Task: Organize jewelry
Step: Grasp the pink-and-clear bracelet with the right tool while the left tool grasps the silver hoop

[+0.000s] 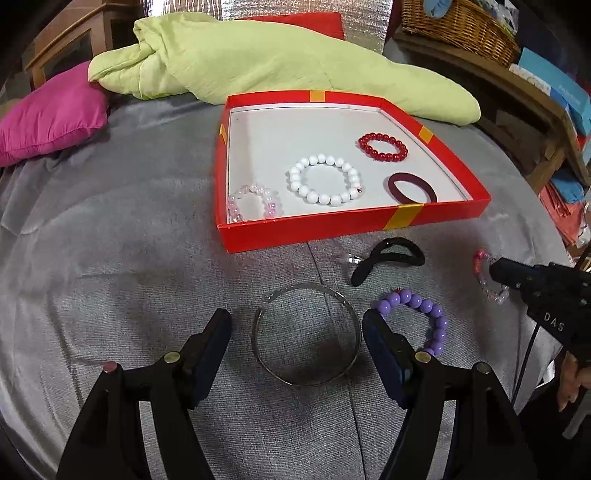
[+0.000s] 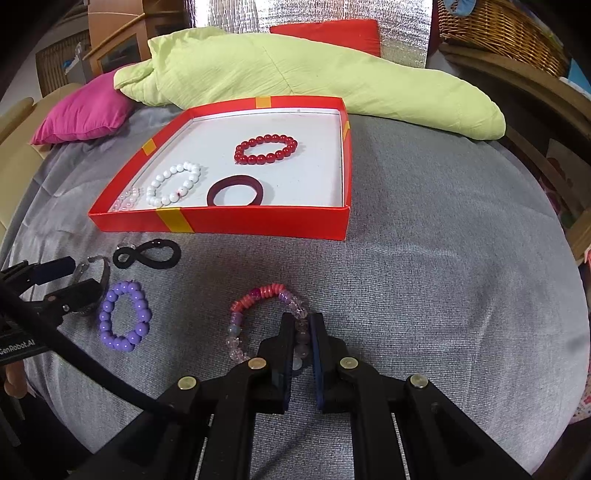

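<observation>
Four pieces sit in the red box (image 2: 258,225), five lie on the bed (image 2: 424,277) near it. Right gripper (image 2: 300,332) clamps the mixed bracelet (image 2: 258,295); left gripper (image 1: 295,328), jaws apart, straddles the bangle (image 1: 306,336).

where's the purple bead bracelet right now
The purple bead bracelet lies on the grey cover outside the red box, just right of the silver bangle, under the left gripper's right finger.

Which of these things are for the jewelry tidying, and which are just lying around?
For the job: red box, red bead bracelet, white bead bracelet, dark red band, purple bead bracelet, silver bangle, black hair tie, pink and clear bracelet.

Just lying about: green blanket, pink pillow, wicker basket.
</observation>
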Tool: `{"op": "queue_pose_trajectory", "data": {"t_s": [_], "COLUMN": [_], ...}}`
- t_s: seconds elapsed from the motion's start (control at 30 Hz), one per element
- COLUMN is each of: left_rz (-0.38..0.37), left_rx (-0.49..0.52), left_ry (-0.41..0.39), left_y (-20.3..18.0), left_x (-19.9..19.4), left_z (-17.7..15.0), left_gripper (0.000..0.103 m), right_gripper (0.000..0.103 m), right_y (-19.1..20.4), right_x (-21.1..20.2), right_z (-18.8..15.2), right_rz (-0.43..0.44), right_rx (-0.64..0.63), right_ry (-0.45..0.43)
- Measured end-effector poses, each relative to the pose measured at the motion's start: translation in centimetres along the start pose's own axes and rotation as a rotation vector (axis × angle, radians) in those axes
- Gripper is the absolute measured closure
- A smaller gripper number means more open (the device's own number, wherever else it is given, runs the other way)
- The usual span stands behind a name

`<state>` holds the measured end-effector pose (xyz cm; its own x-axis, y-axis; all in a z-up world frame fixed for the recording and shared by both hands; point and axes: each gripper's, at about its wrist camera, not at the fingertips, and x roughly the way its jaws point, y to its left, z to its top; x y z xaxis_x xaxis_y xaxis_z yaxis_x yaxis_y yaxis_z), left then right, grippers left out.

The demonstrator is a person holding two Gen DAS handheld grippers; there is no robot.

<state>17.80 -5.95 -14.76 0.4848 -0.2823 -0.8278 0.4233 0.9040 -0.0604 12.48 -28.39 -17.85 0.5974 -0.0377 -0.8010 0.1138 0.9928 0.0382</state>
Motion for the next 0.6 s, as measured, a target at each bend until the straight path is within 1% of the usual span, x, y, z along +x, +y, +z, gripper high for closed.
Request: {"op": "queue_pose_trajectory", "data": {"t_s": [0.1,0.2,0.27,0.3,0.6], "left_rz": [0.001,0.006,-0.006,-0.011,-0.019], "left_rx": [0.001,0.015,0.01,0.009,0.012], "left_ry": [0.012,0.006,0.002,-0.002,-0.023], "left_y": [-0.03,-0.24,-0.18,-0.16,-0.2], "left_x": [0.45,0.42,0.33,0.26,-0.23], "left_z": [-0.18,-0.25,-0.22,-0.21,-0.09], "left_gripper": [0.029,0.029,0.033,0.041,0.041], "right_gripper": [0.093,0.093,0.093,0.093,0.093], "right_y": [-0.03,-0.04,-0.07,-0.08,-0.08], "right_x": [0.0,-0.01,0.02,0.02,-0.04], "right_z": [0.03,0.03,0.04,0.05,0.09], "right_rz": [0.0,0.001,0.002,0.001,0.004], "right_rx": [0.002,0.003,0.004,0.003,0.008], "right_ry": [0.0,0.0,0.0,0.0,-0.001]}}
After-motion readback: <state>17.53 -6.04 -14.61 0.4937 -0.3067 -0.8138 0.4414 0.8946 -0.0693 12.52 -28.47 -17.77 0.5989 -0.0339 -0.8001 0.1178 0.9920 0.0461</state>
